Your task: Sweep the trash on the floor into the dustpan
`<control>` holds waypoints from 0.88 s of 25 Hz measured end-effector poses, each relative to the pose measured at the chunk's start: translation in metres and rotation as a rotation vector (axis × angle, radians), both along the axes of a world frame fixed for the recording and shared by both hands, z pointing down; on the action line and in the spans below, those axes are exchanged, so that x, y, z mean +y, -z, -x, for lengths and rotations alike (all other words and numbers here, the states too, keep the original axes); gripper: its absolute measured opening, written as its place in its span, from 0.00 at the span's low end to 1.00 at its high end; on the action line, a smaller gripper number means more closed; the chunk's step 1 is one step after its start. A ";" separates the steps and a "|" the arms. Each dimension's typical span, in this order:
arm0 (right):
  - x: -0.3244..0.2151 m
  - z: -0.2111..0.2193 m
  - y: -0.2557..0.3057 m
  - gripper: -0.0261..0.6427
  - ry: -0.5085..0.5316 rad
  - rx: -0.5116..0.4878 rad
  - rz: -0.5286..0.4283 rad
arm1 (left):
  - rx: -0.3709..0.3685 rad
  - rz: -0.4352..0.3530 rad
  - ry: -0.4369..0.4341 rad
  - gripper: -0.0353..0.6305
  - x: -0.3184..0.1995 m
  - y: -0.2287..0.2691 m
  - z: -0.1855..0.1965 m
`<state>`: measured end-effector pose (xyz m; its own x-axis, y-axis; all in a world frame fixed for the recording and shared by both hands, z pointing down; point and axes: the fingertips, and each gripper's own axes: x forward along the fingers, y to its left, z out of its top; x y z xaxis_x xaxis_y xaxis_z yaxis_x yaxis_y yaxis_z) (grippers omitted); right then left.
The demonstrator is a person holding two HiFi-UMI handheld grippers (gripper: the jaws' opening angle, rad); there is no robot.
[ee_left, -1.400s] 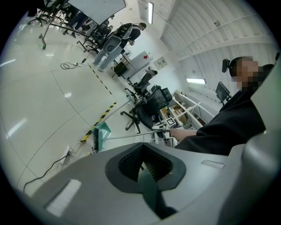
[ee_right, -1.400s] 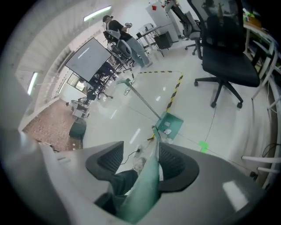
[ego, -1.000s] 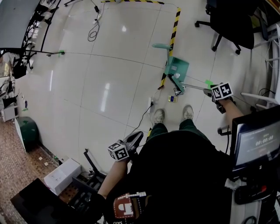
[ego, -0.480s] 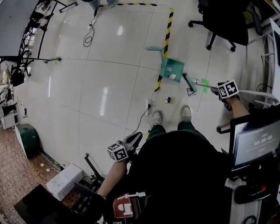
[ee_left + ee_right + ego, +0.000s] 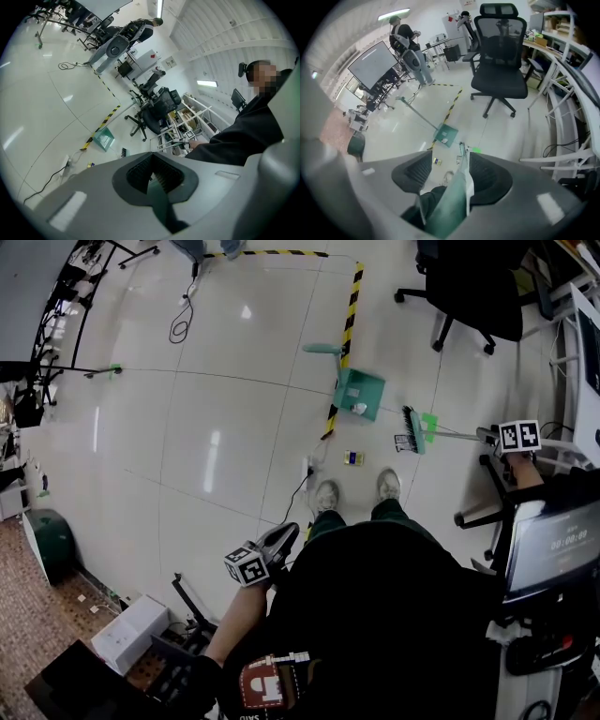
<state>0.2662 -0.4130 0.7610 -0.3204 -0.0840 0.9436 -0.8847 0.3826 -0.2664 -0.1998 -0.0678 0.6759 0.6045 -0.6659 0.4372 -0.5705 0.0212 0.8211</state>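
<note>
Right claw is clamped on the broom handle; its own view shows the teal shaft running out between the jaws. Left claw is held low by the person's hip with its jaws together and nothing in them, well away from the work.

Layout, head view:
- Dustpan stands on the floor against the striped hazard tape, its handle up and to the left. A white scrap already lies at its near edge.
- Small yellow-and-blue packet is loose on the floor between the dustpan and the person's shoes.
- A patterned scrap lies just beside the broom's bristles.

Key relation — the brush head sits right of the dustpan and right of the packet. The handle's long axis runs roughly sideways from the right claw to the head. The packet lies on the near side of the pan, toward the feet.

Judgement: the packet is not yet in. The next stroke likely needs the head brought to the near side of the packet, then pushed away from the feet toward the pan — only the right claw is placed for it.
</note>
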 end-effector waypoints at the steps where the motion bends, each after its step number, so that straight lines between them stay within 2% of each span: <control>1: -0.006 -0.006 0.000 0.41 -0.014 0.023 -0.009 | -0.001 0.002 0.003 0.05 0.000 0.000 0.001; 5: -0.026 -0.023 -0.012 0.41 -0.083 0.126 -0.031 | -0.007 0.013 0.011 0.05 0.005 0.002 0.002; 9: -0.043 -0.025 -0.043 0.41 -0.221 0.195 -0.017 | -0.012 0.032 0.019 0.05 0.012 0.001 0.006; 12: -0.054 -0.014 -0.066 0.41 -0.336 0.187 -0.003 | -0.016 0.047 0.030 0.05 0.021 -0.002 0.008; 15: -0.072 0.011 -0.082 0.42 -0.452 0.122 0.013 | -0.021 0.063 0.054 0.05 0.029 -0.003 0.013; 16: -0.077 0.022 -0.085 0.36 -0.476 0.102 0.014 | -0.022 0.071 0.065 0.05 0.032 -0.004 0.014; 17: -0.082 0.034 -0.087 0.32 -0.478 0.095 0.012 | -0.023 0.079 0.074 0.05 0.036 -0.005 0.016; 22: -0.098 0.081 -0.090 0.32 -0.424 0.081 -0.013 | -0.021 0.094 0.097 0.05 0.049 -0.007 0.021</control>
<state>0.1853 -0.5106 0.8512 -0.1794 -0.2044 0.9623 -0.9823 -0.0165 -0.1867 -0.2207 -0.0188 0.6831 0.5295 -0.6760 0.5125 -0.5793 0.1533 0.8006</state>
